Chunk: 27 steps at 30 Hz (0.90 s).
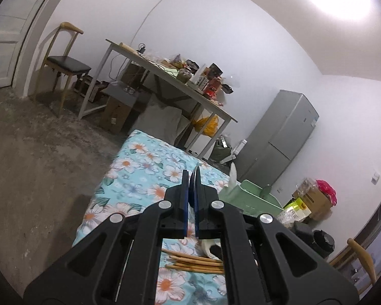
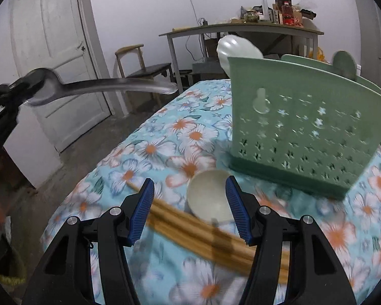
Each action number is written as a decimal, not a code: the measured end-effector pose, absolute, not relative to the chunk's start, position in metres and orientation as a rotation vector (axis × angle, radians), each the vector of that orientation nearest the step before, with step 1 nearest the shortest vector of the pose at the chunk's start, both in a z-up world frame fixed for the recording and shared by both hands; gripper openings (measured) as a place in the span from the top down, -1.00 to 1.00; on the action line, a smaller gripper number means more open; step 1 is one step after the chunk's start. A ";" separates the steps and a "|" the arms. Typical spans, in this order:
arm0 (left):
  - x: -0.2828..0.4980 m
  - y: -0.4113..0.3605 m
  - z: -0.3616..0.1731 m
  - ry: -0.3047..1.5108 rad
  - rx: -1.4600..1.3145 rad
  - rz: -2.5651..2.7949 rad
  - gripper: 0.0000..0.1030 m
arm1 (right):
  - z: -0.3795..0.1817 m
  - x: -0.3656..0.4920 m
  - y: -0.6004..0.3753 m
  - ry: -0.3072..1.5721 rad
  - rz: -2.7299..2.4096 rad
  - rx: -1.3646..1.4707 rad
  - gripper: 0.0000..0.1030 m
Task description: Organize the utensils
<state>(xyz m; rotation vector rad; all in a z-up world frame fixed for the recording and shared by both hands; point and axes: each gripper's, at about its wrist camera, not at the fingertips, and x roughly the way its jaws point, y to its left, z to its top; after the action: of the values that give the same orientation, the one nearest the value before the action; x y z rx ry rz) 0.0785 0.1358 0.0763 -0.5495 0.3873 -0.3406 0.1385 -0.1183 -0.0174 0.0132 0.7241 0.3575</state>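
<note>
My left gripper is shut on a metal spoon, seen edge-on between the blue pads. In the right wrist view the left gripper holds the spoon by its bowl in the air at the left, handle pointing right. My right gripper is open and empty, just above a white ceramic spoon and a bundle of wooden chopsticks on the floral cloth. The green perforated utensil holder stands behind, with a white spoon sticking out of it.
The floral-cloth table has its edge at the left above a concrete floor. Behind are a chair, a cluttered grey table, a white door and a grey fridge.
</note>
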 end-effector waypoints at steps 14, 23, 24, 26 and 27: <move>0.089 0.153 0.060 0.401 -0.606 -0.329 0.96 | -0.050 0.162 -0.093 0.844 0.289 -0.134 0.61; 0.089 0.151 0.060 0.399 -0.610 -0.340 0.96 | -0.028 0.149 -0.098 0.761 0.251 -0.114 0.89; 0.088 0.150 0.061 0.397 -0.607 -0.341 0.96 | -0.024 0.146 -0.101 0.748 0.249 -0.105 0.89; 0.088 0.147 0.064 0.391 -0.602 -0.344 0.96 | -0.015 0.140 -0.109 0.728 0.249 -0.087 0.90; 0.087 0.146 0.066 0.386 -0.598 -0.345 0.96 | -0.008 0.135 -0.114 0.713 0.250 -0.071 0.90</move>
<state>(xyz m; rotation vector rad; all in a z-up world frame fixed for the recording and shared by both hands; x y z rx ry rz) 0.0869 0.1456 0.0660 -0.5983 0.3864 -0.3450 0.1352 -0.1144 -0.0078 -0.0708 0.7133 0.2502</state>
